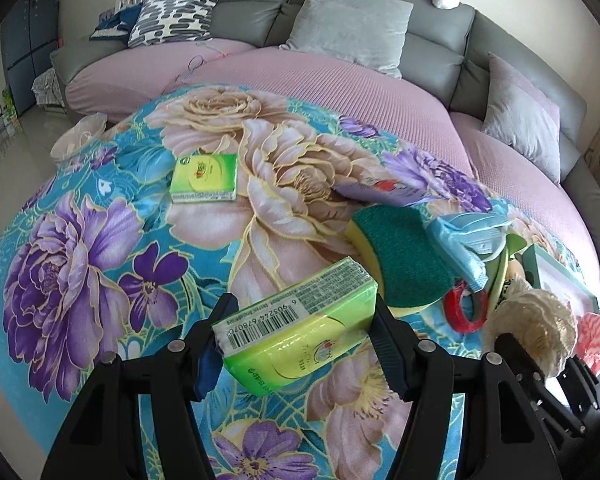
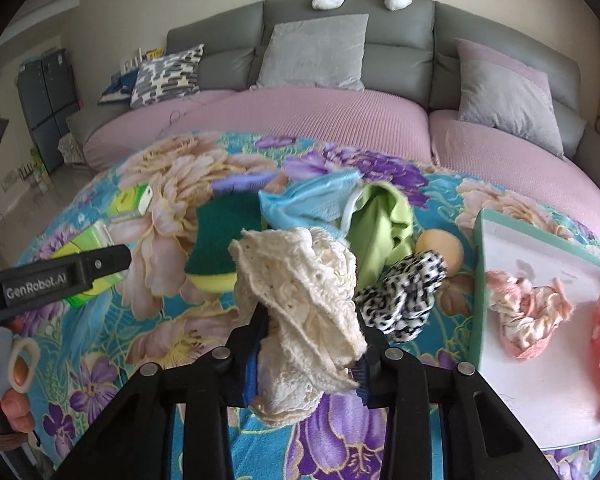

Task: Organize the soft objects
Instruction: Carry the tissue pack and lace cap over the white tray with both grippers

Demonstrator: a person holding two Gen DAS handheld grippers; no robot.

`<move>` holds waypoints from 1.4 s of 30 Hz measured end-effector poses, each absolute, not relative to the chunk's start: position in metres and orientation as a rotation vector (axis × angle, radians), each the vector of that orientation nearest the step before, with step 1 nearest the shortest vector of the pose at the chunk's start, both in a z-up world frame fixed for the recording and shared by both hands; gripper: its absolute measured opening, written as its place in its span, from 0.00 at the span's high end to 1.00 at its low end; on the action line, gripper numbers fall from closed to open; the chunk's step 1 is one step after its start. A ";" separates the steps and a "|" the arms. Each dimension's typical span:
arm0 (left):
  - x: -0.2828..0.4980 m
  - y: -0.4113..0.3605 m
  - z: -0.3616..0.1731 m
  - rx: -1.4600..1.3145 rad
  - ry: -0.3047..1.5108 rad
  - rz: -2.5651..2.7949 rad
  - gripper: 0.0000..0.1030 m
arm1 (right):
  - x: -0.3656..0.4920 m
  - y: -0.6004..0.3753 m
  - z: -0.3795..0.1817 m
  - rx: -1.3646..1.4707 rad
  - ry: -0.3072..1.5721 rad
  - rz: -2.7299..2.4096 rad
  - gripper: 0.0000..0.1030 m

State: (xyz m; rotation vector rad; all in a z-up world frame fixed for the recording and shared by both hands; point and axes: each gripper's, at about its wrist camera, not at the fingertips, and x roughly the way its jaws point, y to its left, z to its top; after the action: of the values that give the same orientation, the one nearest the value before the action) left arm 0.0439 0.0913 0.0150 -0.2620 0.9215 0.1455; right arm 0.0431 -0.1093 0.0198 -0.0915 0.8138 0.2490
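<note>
Two grippers were at work over a flowered blanket spread in front of a grey sofa. The left gripper had its jaws partly open and clamped on a green tissue pack, barcode side up, tilted above the blanket. The right gripper had its jaws drawn narrow and pinched a bunched cream lace cloth — it stood up out of the pads, clear of the blanket. A second green tissue pack lay farther off. Between the grippers lay a green-and-yellow sponge, a blue cloth, a lime cloth and a black-and-white scrunchie. To the right, a white tray with a green rim held pink cloths.
</note>
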 end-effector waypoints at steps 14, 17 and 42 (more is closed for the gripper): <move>0.069 0.019 0.037 -0.175 0.921 -0.009 0.35 | 0.042 -0.189 0.056 -0.031 0.737 0.056 0.63; 0.078 -0.005 0.049 -0.143 0.908 -0.055 0.35 | 0.045 -0.216 0.060 -0.004 0.739 -0.010 0.63; 0.160 -0.204 0.046 0.002 0.908 -0.525 0.35 | 0.072 -0.358 0.026 0.136 0.796 -0.353 0.63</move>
State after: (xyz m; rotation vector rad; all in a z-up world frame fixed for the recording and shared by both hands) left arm 0.1604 -0.2041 0.0456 0.0019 0.9081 -0.5246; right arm 0.0716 -0.3575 0.0258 0.1360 0.7965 -0.3532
